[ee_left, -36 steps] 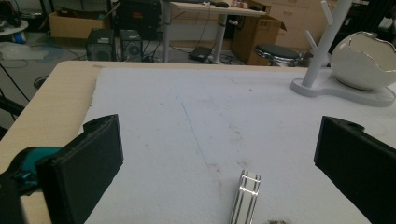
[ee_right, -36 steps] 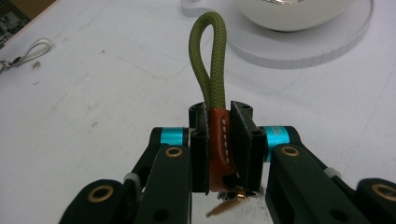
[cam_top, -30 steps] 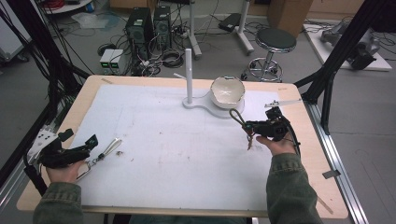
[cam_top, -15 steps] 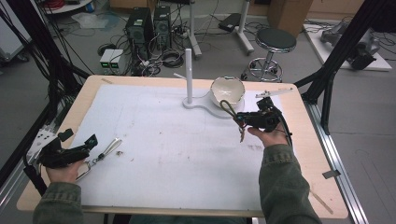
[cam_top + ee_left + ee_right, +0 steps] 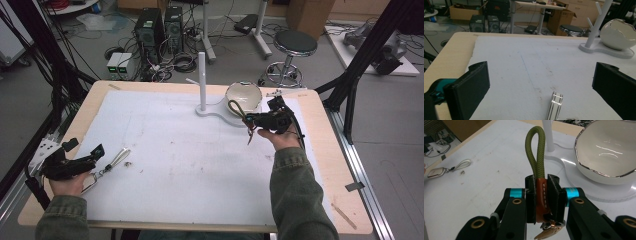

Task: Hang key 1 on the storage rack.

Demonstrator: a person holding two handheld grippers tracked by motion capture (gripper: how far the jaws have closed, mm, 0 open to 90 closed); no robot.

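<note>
Stand [image 5: 202, 80] and bowl [image 5: 243, 96] beyond bare mat [image 5: 190, 160]

No text, label, brand, number or sign can be read anywhere here; any markings on the gear beyond the surface are too blurred to make out.

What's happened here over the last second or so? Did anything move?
The right gripper has carried the green rope keychain, clamped by its brown leather band, away from the person and leftward, up beside the white bowl on the stand. Nothing was picked up or let go. The left gripper stayed open near the table's left edge, with the other strap lying just ahead of it.
</note>
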